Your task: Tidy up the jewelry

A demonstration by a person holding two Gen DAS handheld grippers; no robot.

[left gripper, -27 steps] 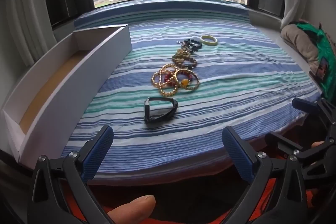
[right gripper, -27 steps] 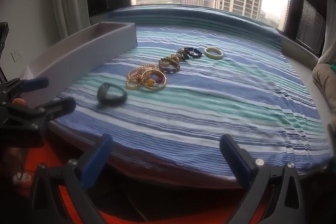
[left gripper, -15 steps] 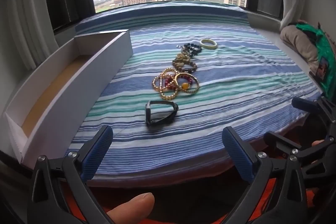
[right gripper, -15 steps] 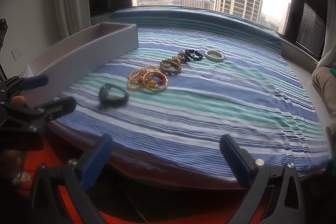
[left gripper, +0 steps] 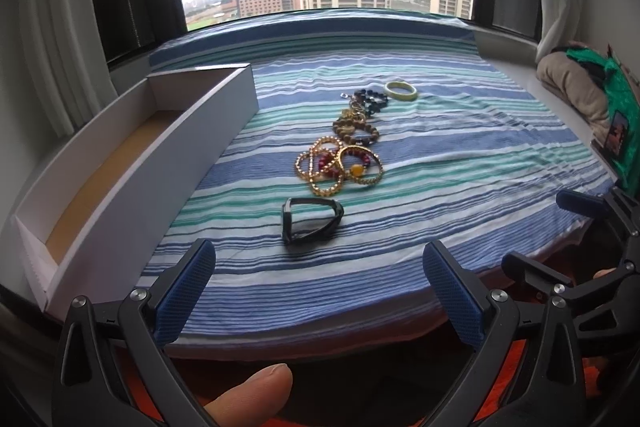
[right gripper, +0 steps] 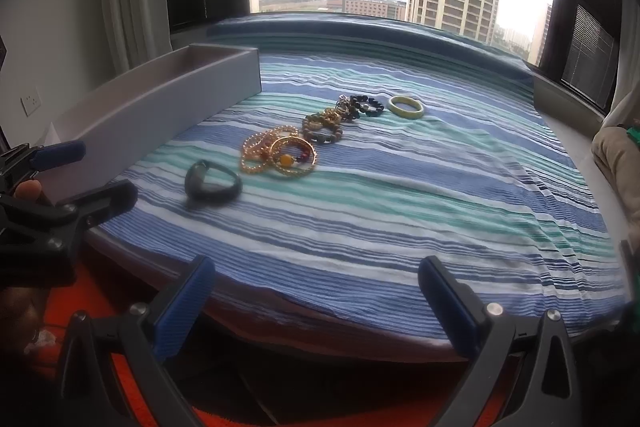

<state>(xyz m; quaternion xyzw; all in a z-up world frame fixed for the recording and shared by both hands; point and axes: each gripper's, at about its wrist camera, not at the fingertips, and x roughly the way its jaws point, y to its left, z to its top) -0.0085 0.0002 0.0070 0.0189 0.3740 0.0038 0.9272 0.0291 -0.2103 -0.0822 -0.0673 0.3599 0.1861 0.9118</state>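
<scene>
A row of jewelry lies on the striped cloth (left gripper: pixel 440 155): a black band (left gripper: pixel 310 224) nearest, gold bead bracelets (left gripper: pixel 338 166), brown beads (left gripper: pixel 356 129), dark beads (left gripper: pixel 370 98) and a pale green bangle (left gripper: pixel 401 91) farthest. The same row shows in the right wrist view, from the black band (right gripper: pixel 212 183) to the bangle (right gripper: pixel 406 106). My left gripper (left gripper: pixel 320 283) is open and empty, short of the black band. My right gripper (right gripper: pixel 316 291) is open and empty at the table's front edge.
A long white open box (left gripper: pixel 132 163) with a brown floor stands along the left side of the cloth. A beige and green bundle (left gripper: pixel 584 99) lies at the right. A window is behind. The right gripper shows at the left view's right edge (left gripper: pixel 580 239).
Both grippers have moved slightly forward toward the jewelry. Both stay open. The jewelry has not moved.
</scene>
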